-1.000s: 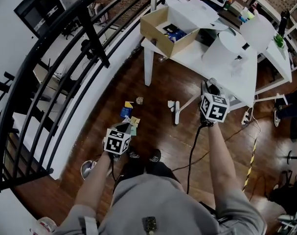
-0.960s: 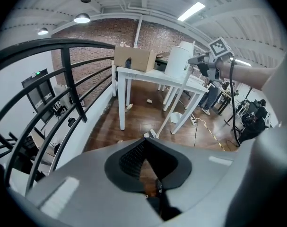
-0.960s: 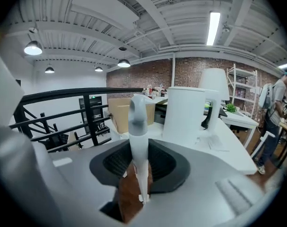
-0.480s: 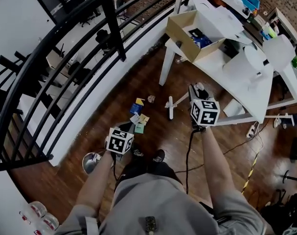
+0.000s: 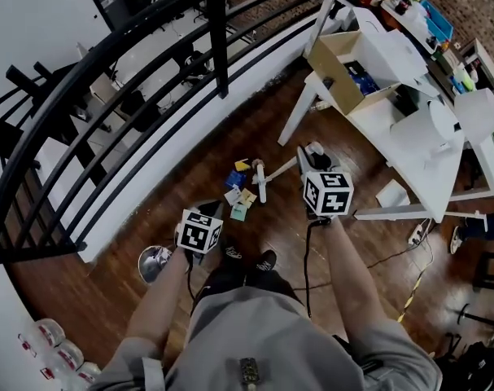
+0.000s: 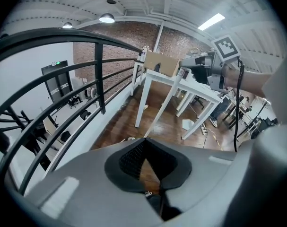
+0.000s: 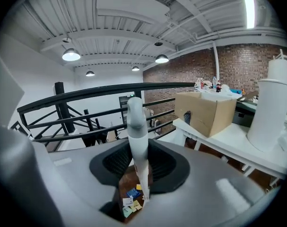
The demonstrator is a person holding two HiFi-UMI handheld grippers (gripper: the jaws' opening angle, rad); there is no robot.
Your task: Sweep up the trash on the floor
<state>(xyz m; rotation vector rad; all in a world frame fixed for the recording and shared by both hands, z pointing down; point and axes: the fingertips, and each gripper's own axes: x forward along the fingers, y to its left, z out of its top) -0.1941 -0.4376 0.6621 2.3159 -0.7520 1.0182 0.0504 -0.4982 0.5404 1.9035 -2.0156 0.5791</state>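
Several small scraps of coloured paper trash (image 5: pixel 240 195) lie in a pile on the brown wood floor; the right gripper view shows this trash (image 7: pixel 131 200) below the jaws. My right gripper (image 5: pixel 312 156) is shut on the white broom handle (image 7: pixel 136 136), which stands upright between its jaws. The broom's white head (image 5: pixel 261 186) rests at the pile's right edge. My left gripper (image 5: pixel 209 212) hovers just below and left of the pile, shut on a thin dark handle (image 6: pixel 158 206). A shiny dustpan (image 5: pixel 155 263) sits on the floor behind it.
A black metal railing (image 5: pixel 149 80) curves along the left, above a white ledge. A white table (image 5: pixel 409 129) carrying a cardboard box (image 5: pixel 348 70) stands at the upper right. Cables and a power strip (image 5: pixel 417 233) lie on the floor to the right. The person's shoes (image 5: pixel 263 261) are close behind the grippers.
My right gripper has swung the broom leftward, so its head went from well right of the trash to the pile's edge. The left gripper and dustpan shifted slightly toward the pile.
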